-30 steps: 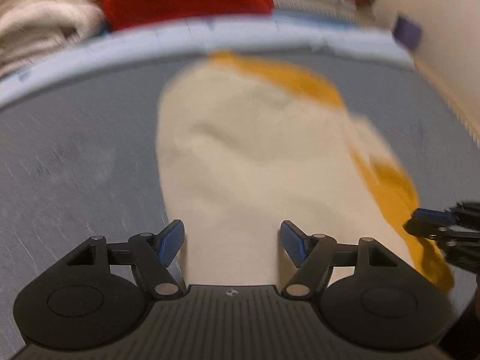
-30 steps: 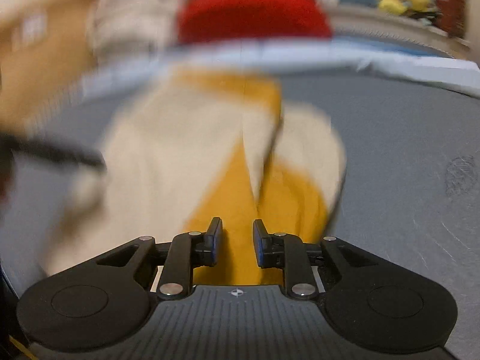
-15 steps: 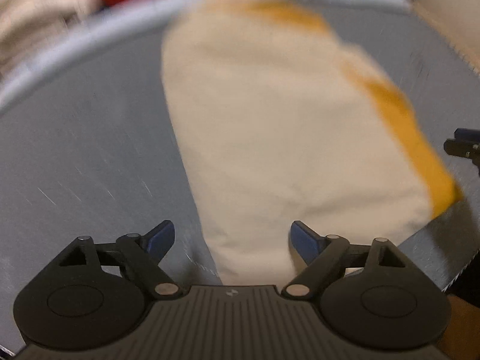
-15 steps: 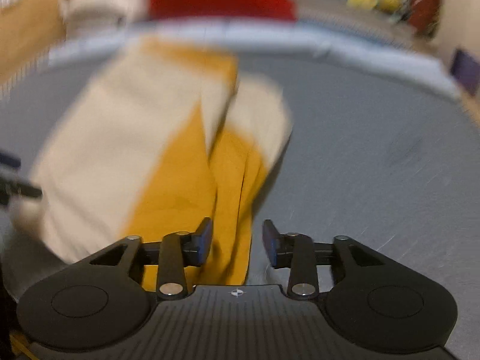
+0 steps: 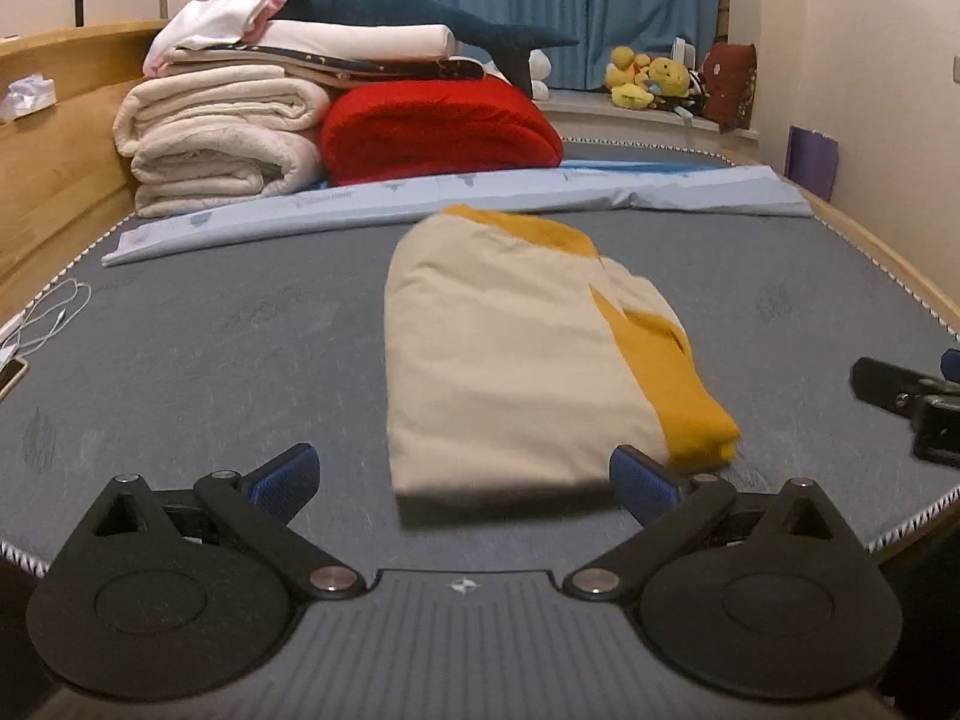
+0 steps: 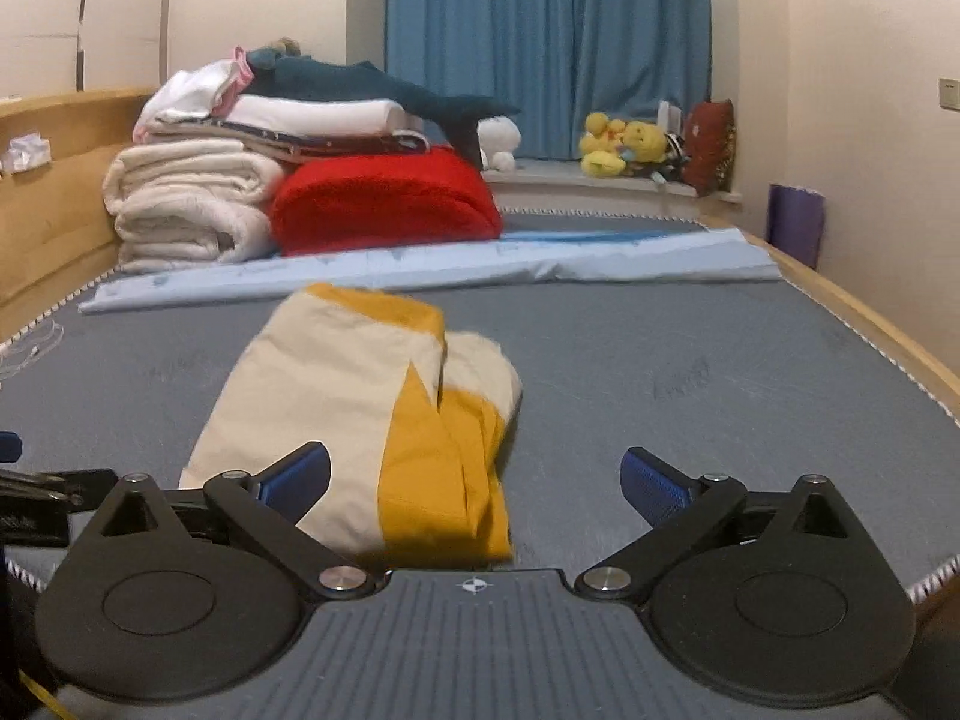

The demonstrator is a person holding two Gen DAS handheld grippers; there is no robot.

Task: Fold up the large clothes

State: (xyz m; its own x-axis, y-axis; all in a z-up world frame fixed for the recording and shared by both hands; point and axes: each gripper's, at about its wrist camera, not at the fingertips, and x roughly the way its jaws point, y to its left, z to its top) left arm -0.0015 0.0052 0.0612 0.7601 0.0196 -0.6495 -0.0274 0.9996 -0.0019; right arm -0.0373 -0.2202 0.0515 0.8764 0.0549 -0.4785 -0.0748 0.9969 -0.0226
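A cream and mustard-yellow garment lies folded into a compact rectangle on the grey mattress. It also shows in the right wrist view. My left gripper is open and empty, just short of the garment's near edge. My right gripper is open and empty, with the garment's yellow end between its fingers and just ahead. The right gripper shows at the right edge of the left wrist view.
Folded white blankets, a red blanket and a plush shark are stacked at the far end. A light blue sheet lies across the mattress. A phone and white cable sit at the left edge. A wooden frame borders the mattress.
Both grippers have pulled back from the garment and opened wider. The right gripper, nearly shut a second ago, is now wide open. The garment lies still and folded.
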